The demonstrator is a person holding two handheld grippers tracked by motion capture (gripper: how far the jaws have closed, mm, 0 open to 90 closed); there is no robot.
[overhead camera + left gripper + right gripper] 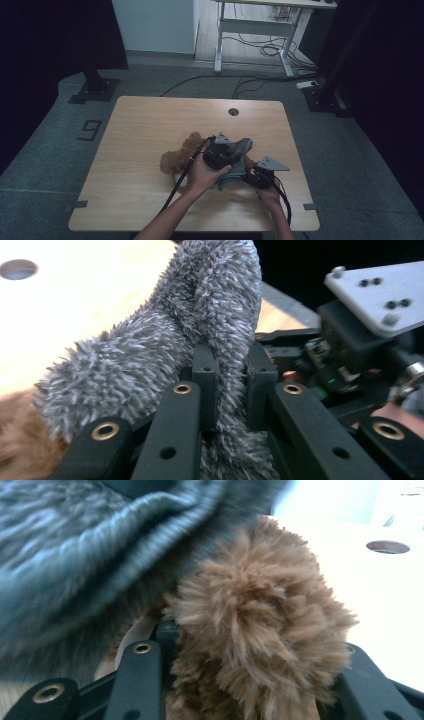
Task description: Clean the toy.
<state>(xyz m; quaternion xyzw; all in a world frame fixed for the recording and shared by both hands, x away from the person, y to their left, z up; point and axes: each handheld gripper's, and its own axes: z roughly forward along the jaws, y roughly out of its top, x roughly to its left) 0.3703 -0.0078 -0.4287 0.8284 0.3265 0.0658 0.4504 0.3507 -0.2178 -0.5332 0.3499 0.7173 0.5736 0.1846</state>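
I am pinching a grey fuzzy garment between the nearly closed jaws of my left gripper, lifted over the brown teddy bear lying mid-table. My right gripper is clamping the bear's furry limb, jaws partly closed around it.

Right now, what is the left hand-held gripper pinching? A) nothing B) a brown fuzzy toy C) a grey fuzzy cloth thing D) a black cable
C: in the left gripper view, the left hand-held gripper has its jaws squeezed shut on the grey fuzzy cloth.
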